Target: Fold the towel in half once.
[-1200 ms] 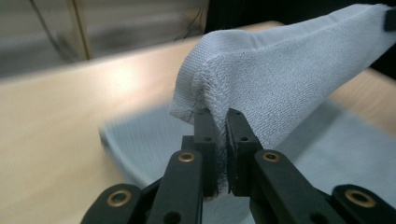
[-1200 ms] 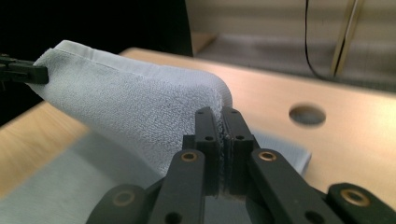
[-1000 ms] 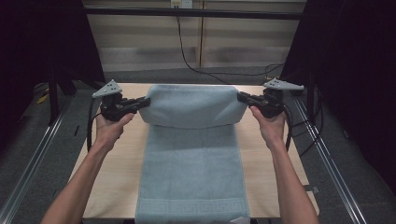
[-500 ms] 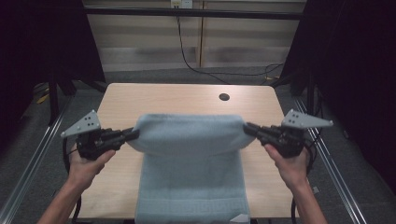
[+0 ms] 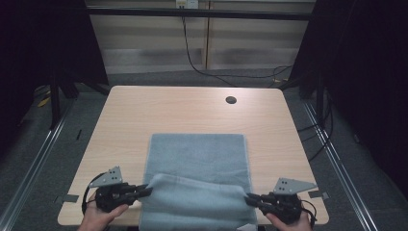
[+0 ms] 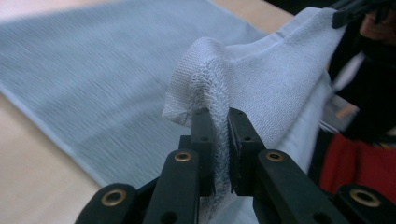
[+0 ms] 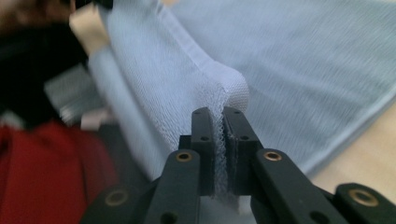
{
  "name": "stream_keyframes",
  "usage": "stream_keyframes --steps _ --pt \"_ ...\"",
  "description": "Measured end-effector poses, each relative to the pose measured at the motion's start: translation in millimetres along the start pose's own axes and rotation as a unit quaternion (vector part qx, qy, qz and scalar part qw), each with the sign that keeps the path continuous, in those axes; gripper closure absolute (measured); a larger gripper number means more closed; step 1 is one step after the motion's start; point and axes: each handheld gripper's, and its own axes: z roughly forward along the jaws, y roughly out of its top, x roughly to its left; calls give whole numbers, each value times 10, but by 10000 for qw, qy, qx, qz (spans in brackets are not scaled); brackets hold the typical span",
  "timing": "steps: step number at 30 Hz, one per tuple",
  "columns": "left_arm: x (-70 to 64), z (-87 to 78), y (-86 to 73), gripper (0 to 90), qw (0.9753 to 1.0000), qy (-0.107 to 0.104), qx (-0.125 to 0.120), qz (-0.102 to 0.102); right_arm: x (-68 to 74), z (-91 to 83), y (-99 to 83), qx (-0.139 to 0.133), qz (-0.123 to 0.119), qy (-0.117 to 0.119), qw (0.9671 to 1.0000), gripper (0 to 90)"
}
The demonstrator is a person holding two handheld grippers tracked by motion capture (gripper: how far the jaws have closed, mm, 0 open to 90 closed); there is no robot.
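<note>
My table (image 5: 144, 115), a pale wood-grain top with a small dark round hole (image 5: 231, 100) near its far edge, carries the work. On its near half lies the light blue towel (image 5: 197, 159), flat against the wood over most of its length, its far edge running straight across the middle of the table. The near part of that towel is lifted off the flat layer and doubled back over it, forming a raised, rounded fold that spans the cloth from side to side close to the table's near edge. My left gripper (image 5: 144, 190) meets this fold at its left end, and my right gripper (image 5: 251, 198) meets it at its right end, each held low over the near corners of the table by my hands. In the left gripper view, my two black jaws are pressed together on a bunched corner of terry cloth (image 6: 219, 107), which stands up above the jaw tips in a soft peak. In the right gripper view, my jaws likewise pinch a thin ridge of the cloth (image 7: 218, 126), with a hemmed edge running away from it. Behind the fold in both gripper views sit blurred dark and red shapes that I cannot identify with confidence.
</note>
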Motion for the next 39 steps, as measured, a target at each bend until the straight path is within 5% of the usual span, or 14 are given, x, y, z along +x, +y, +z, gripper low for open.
stream_keyframes --steps 6,10,12,18,20,22,24,26,27,33,39 --pt "-203 -101 -232 768 9992 -338 186 -51 114 -137 -211 352 40 629 9974 732" --pt "-265 -231 -200 601 9990 -424 -101 11 72 -237 -164 156 79 634 9978 667" --pt "-234 -250 -124 605 9991 -342 -218 100 1 -222 -88 -14 153 438 9989 632" --pt "249 -107 298 567 9992 -131 -373 -15 -424 214 256 -27 121 254 9996 604" --pt "450 32 410 577 9994 206 -270 -51 -587 379 357 30 182 196 9996 602" --pt "642 198 483 578 9994 318 -86 -137 -750 549 463 147 214 105 9996 595" --pt "808 359 523 594 9985 453 0 -316 -892 696 554 143 311 55 9994 587" --pt "920 520 556 560 9963 817 195 -197 -997 833 629 234 357 -74 9991 563" --pt "1009 625 568 545 9953 848 349 -297 -1051 905 655 304 373 -158 9987 559" --pt "1100 825 484 537 9927 1042 574 -178 -1236 1237 617 551 472 -413 9965 577" --pt "958 772 387 537 9933 1015 557 -44 -1130 1201 514 560 403 -421 9967 576"
